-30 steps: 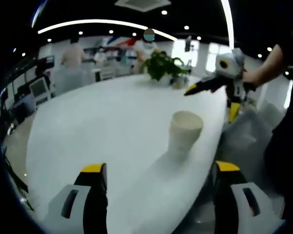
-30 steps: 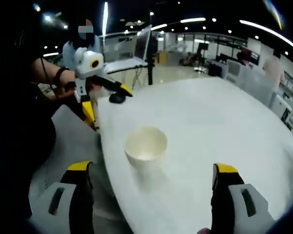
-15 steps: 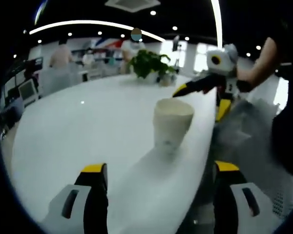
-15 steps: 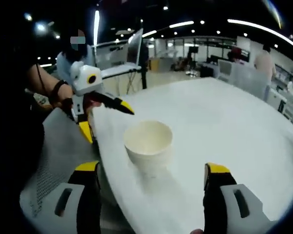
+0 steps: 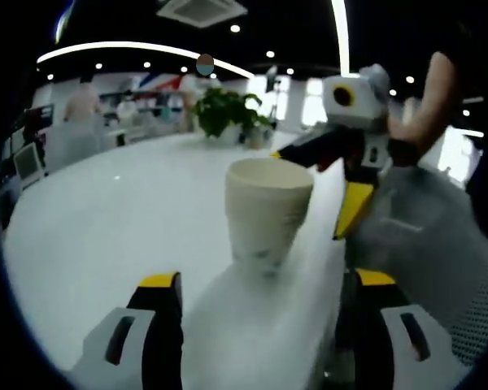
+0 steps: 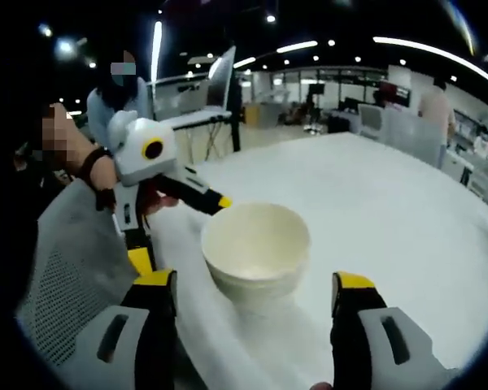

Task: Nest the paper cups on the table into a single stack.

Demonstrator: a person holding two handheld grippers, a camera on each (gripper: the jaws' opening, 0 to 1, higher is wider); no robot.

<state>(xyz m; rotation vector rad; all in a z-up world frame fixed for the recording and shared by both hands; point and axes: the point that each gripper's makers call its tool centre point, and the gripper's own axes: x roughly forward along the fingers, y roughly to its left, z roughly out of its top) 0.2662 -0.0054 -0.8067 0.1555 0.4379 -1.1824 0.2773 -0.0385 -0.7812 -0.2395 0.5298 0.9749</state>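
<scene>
A cream paper cup (image 5: 268,207) stands upright near the edge of the white table (image 5: 106,227). My left gripper (image 5: 262,280) is open, its yellow-tipped jaws just short of the cup and to either side of it. In the right gripper view the same cup (image 6: 256,248) shows its hollow inside, and my right gripper (image 6: 254,280) is open with a jaw on each side of the cup's base. The two grippers face each other across the cup: the right gripper (image 5: 321,188) shows behind the cup in the left gripper view, the left gripper (image 6: 181,231) beside it in the right gripper view.
A grey mesh chair (image 5: 431,244) (image 6: 57,268) stands at the table's edge next to the cup. A potted plant (image 5: 228,110) sits far across the table. People and desks are in the background. The table (image 6: 407,211) stretches wide beyond the cup.
Both grippers have come closer to the cup, which now looks much larger in both views. The right gripper's jaws stand slightly narrower. The cup has stayed in place.
</scene>
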